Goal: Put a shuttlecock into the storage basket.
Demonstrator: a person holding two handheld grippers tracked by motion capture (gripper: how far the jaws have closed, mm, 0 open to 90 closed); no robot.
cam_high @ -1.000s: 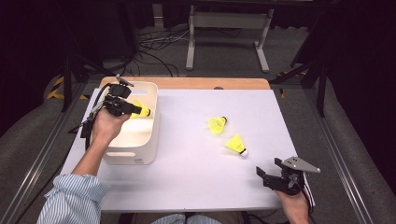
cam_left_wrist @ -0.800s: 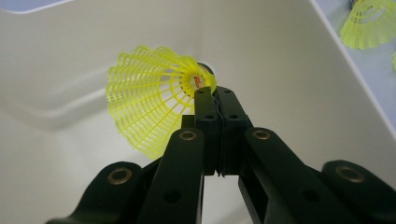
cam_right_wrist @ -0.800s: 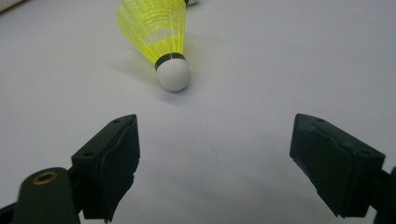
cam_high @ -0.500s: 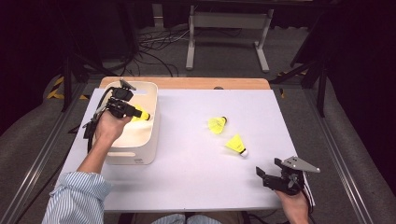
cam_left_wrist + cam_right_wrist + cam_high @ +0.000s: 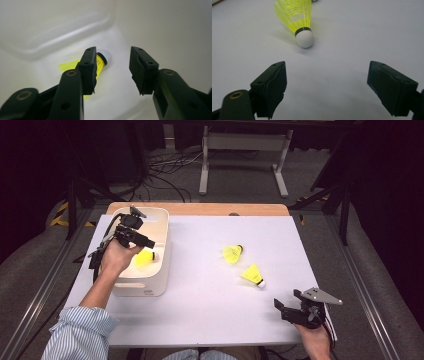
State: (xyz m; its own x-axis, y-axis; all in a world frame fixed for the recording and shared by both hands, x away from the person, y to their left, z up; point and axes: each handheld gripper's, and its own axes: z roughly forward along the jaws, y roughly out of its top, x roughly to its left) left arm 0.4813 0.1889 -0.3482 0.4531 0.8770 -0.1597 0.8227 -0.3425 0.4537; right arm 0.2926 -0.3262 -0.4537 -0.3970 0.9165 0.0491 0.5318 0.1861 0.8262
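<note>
My left gripper (image 5: 148, 241) hangs over a white bin (image 5: 150, 287) at the table's left. Its jaws have just been opening and stand apart with nothing pressed between them (image 5: 113, 57). A yellow shuttlecock (image 5: 144, 258) lies on the bin floor below, partly hidden behind one jaw in the left gripper view (image 5: 102, 60). Two more yellow shuttlecocks (image 5: 233, 253) (image 5: 252, 275) lie on the white tabletop. My right gripper (image 5: 283, 307) rests open near the front right edge, and the nearer shuttlecock (image 5: 298, 17) lies a short way ahead of its jaws (image 5: 327, 75).
The white tabletop (image 5: 210, 310) has a wooden strip (image 5: 200, 209) along its far edge. Beyond it are a metal stand (image 5: 245, 150) and cables on the floor. A striped sleeve (image 5: 75, 335) comes in at the bottom left.
The left gripper's jaws have opened, and the shuttlecock they held above the bin has dropped onto the bin floor. The right gripper has kept still.
</note>
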